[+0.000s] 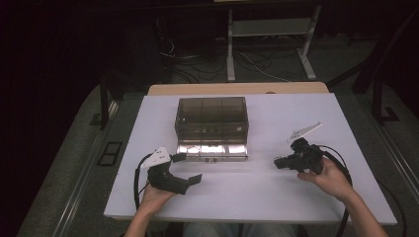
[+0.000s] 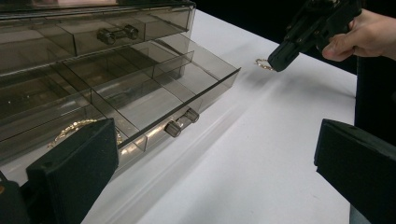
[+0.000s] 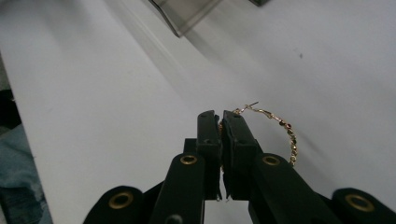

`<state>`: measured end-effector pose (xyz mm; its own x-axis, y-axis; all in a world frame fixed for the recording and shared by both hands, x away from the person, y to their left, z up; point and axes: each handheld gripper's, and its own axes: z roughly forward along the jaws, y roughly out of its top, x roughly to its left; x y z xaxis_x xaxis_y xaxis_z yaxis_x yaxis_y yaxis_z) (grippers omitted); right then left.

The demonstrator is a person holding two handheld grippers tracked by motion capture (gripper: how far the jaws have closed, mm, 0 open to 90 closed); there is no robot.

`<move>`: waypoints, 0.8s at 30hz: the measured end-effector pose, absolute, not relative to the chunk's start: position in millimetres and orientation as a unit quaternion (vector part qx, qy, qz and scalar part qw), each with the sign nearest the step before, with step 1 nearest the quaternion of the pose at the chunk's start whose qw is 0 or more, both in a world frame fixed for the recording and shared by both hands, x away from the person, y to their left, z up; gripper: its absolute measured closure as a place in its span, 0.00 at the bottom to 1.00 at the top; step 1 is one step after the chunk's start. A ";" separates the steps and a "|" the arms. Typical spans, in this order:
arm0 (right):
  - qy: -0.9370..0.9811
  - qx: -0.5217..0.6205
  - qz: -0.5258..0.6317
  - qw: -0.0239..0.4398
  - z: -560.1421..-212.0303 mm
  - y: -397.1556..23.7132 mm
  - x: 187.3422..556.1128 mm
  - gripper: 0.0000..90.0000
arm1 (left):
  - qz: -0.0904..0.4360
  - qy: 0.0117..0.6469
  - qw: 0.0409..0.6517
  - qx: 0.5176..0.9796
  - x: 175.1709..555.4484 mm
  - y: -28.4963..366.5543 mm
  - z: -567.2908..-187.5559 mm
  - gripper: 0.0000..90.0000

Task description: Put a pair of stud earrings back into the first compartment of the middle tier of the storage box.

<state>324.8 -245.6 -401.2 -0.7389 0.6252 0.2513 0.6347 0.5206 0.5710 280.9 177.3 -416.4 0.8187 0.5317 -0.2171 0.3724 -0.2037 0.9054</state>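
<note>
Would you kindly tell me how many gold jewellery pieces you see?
2: a gold hoop earring pinched in the right gripper, and a gold chain in the open lower drawer. Others may be hidden behind the smoked plastic.

Looked like a dim lab or recording room, white counter (image 1: 276, 197) at centre, tangled cables (image 1: 197, 61) on grey floor (image 1: 64, 163) at top, metal stand legs (image 1: 309, 59) behind.

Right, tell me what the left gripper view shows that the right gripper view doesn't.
Left gripper view alone: the smoky drawer box with its bottom drawer pulled open, a gold chain inside it, and the left gripper with its fingers wide apart.

Right gripper view alone: the beaded detail of the gold hoop earring.

Both: the white table, and the right gripper shut on that earring.
</note>
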 end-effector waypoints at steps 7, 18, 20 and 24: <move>-0.875 -0.341 -0.342 0.007 -387.3 -231.8 326.4 0.95 | 0.072 0.293 0.560 0.771 280.6 177.6 -416.3 0.00; -0.882 -0.315 -0.350 0.004 -366.9 -214.0 332.2 0.95 | 0.072 0.293 0.562 0.770 280.8 178.0 -416.2 0.00; -0.883 -0.310 -0.354 0.003 -362.5 -211.0 333.1 0.95 | 0.071 0.293 0.562 0.770 280.6 177.9 -416.2 0.00; -0.885 -0.299 -0.358 0.002 -355.3 -204.2 334.8 0.95 | 0.071 0.293 0.562 0.770 280.7 177.8 -416.2 0.00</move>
